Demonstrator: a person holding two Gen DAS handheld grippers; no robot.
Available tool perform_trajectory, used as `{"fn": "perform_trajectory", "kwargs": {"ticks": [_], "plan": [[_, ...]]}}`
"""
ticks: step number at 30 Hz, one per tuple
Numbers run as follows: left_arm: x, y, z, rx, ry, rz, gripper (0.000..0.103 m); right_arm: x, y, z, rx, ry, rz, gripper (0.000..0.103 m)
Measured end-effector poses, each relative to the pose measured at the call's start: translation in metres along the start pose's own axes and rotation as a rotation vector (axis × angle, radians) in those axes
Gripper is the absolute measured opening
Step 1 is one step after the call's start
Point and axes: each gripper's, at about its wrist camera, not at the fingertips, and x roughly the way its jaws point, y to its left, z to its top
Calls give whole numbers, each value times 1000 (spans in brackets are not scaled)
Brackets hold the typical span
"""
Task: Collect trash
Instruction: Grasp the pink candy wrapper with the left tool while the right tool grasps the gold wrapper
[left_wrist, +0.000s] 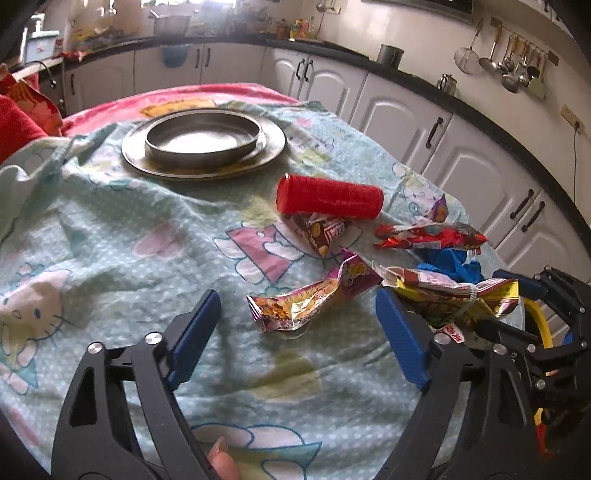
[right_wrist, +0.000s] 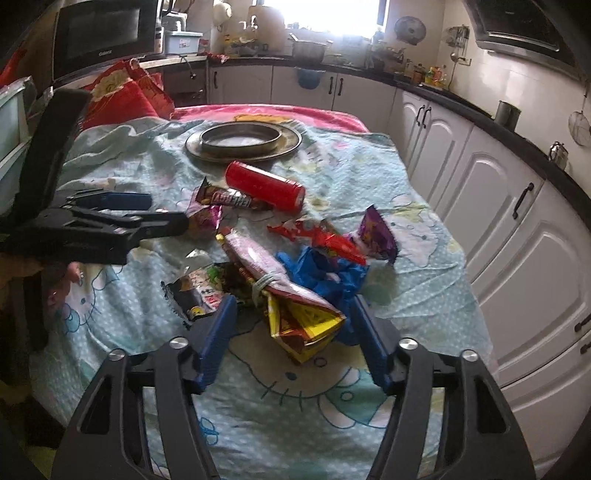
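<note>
Snack wrappers lie scattered on a table under a Hello Kitty cloth (left_wrist: 110, 229). My left gripper (left_wrist: 297, 299) is open, and a crumpled purple-gold wrapper (left_wrist: 306, 304) lies between its blue fingers without touching the pads. My right gripper (right_wrist: 294, 304) is also open, low over a yellow-red snack bag (right_wrist: 299, 317) tied with a band. That bag sits between its fingers, beside a blue plastic bag (right_wrist: 332, 273). A red can (left_wrist: 328, 199) lies on its side further back, partly on a brown wrapper (left_wrist: 325, 230). A red wrapper (left_wrist: 428, 236) lies to its right.
A steel bowl on a steel plate (left_wrist: 166, 166) stands at the far end of the table. White kitchen cabinets (right_wrist: 498, 206) run close along the table's right side. A red cushion (right_wrist: 122, 96) and a microwave (right_wrist: 107, 37) are at the far left. A black-printed wrapper (right_wrist: 195, 295) lies by my right gripper's left finger.
</note>
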Motion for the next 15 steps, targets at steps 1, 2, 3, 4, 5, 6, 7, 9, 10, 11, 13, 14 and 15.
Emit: {"fn": "perform_trajectory", "kwargs": {"ticks": [1,2,3,4,5,6,7,9,10,11,13,14,15], "plan": [[2,1,0,-2,9,-10,74,2,1,-1,-5,6,4,52],[3,1,-1,-3,15,-16,68,3,3,-2,-11,13,3,51],[4,1,-1,-4,22,-17,66,4,3,-3,-15,14,-2,48],[5,0,-2,-5,25,-15,64,4,3,-3,-16,14,-7,46],[5,0,-2,-6,26,-13,62,4,3,-4,-13,13,-9,42],[5,0,-2,-5,27,-11,61,4,2,-4,-9,13,-10,38],[5,-1,-2,-2,27,-9,59,3,-1,-4,1,12,-8,36],[6,-4,-3,7,30,0,55,1,-4,-5,20,16,8,36],[6,-4,-4,12,31,4,52,0,-6,-5,32,17,14,36],[5,-5,-4,17,31,7,45,0,-7,-6,38,16,18,36],[4,-6,-6,27,31,11,41,-2,-5,-7,36,15,16,36],[4,-6,-6,29,31,8,39,-4,-4,-7,33,13,17,36],[4,-6,-6,31,32,5,38,-5,-3,-8,31,12,22,36]]}}
